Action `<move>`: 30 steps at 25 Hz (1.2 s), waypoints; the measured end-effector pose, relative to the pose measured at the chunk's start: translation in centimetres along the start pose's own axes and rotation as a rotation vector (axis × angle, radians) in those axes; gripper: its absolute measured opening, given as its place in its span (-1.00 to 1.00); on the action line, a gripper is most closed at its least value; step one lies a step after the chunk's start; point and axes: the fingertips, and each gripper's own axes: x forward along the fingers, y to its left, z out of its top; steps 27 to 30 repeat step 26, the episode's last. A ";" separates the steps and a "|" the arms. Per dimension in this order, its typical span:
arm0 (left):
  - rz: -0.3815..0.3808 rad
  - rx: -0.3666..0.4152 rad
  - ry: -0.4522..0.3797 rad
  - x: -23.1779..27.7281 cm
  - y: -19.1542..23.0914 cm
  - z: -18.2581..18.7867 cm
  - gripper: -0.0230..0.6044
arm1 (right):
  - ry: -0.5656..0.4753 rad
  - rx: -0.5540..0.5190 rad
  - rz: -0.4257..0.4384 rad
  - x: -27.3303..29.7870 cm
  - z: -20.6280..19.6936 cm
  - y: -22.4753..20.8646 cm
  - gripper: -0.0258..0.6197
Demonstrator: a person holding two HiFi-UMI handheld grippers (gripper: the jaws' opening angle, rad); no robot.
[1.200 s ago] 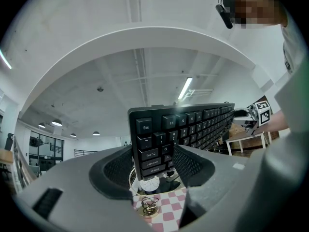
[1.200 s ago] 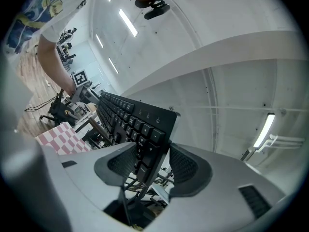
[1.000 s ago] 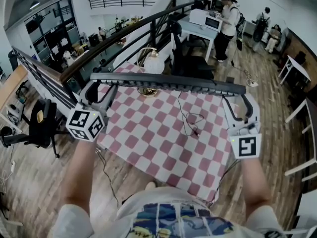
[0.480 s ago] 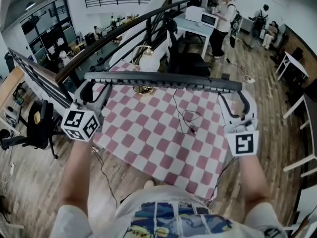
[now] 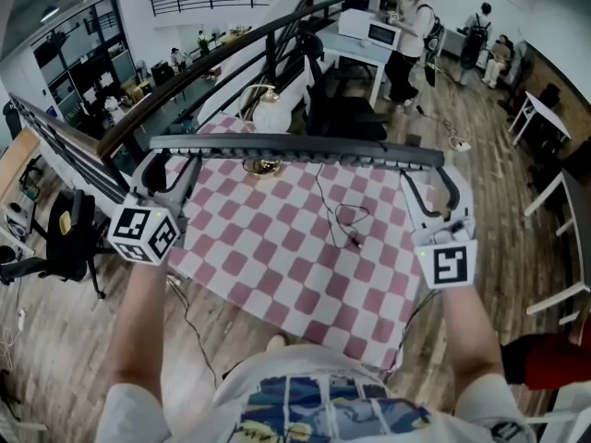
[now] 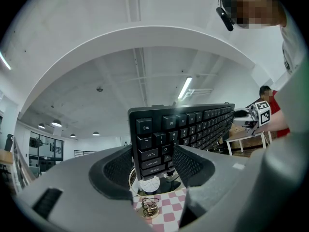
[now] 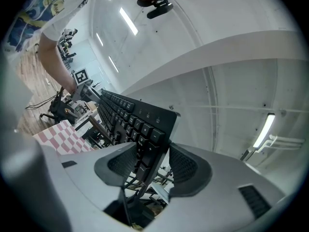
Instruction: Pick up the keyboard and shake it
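A black keyboard [image 5: 295, 148] hangs in the air above the pink-and-white checkered table [image 5: 277, 266], level and turned edge-on to me in the head view. My left gripper [image 5: 175, 162] is shut on its left end; in the left gripper view the Esc and Tab keys [image 6: 149, 146] sit between the pads. My right gripper [image 5: 427, 169] is shut on the right end, and the keyboard's corner [image 7: 145, 129] is pinched there in the right gripper view. A thin black cable [image 5: 337, 215] drops from the keyboard to the tablecloth.
Under the keyboard stand a white globe lamp [image 5: 270, 116] and a small gold dish [image 5: 263, 166] at the table's far edge. A black railing [image 5: 185, 81] runs behind the table. An office chair [image 5: 69, 238] is at the left, and people [image 5: 406, 26] stand at the back right.
Both grippers keep their hold. The keyboard and both grippers have shifted slightly up and away in the head view; the marker cubes have moved a little left.
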 end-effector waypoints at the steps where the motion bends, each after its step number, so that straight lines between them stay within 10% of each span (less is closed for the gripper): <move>1: 0.000 0.001 0.000 0.0 0.0 0.0 -0.11 | -0.003 0.001 -0.001 0.0 0.0 0.0 -0.27; 30: -0.006 -0.004 0.000 0.3 0.5 -0.3 -0.10 | 0.011 0.012 -0.007 0.6 -0.2 0.2 -0.29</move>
